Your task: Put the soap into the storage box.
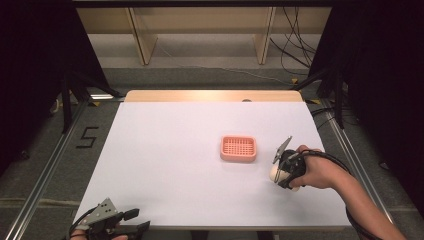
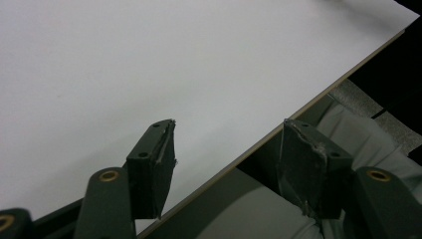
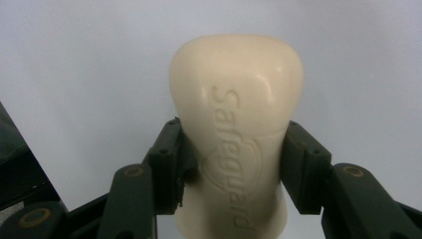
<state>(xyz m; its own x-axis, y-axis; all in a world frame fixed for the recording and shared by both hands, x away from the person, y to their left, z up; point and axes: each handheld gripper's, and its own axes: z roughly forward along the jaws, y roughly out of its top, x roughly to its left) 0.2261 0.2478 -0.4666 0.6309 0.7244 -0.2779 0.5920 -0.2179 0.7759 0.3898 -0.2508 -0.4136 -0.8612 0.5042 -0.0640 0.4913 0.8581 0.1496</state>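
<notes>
Item: soap bar [image 3: 236, 134], cream, embossed lettering. Location: between my right claw [image 3: 234, 164] jaws, clamped on its narrow sides, near right of table [image 1: 165, 165].

Item: pink soap dish [image 1: 239, 148], slatted, just left and farther, well within reach.

Item: my left claw [image 2: 226, 154], jaws apart, holding nothing, parked at near left table edge.

Risks: soap slick, rounded (grip sits low on bar); may squirt out if I tilt. May land tilted on dish rim if released early.
</notes>
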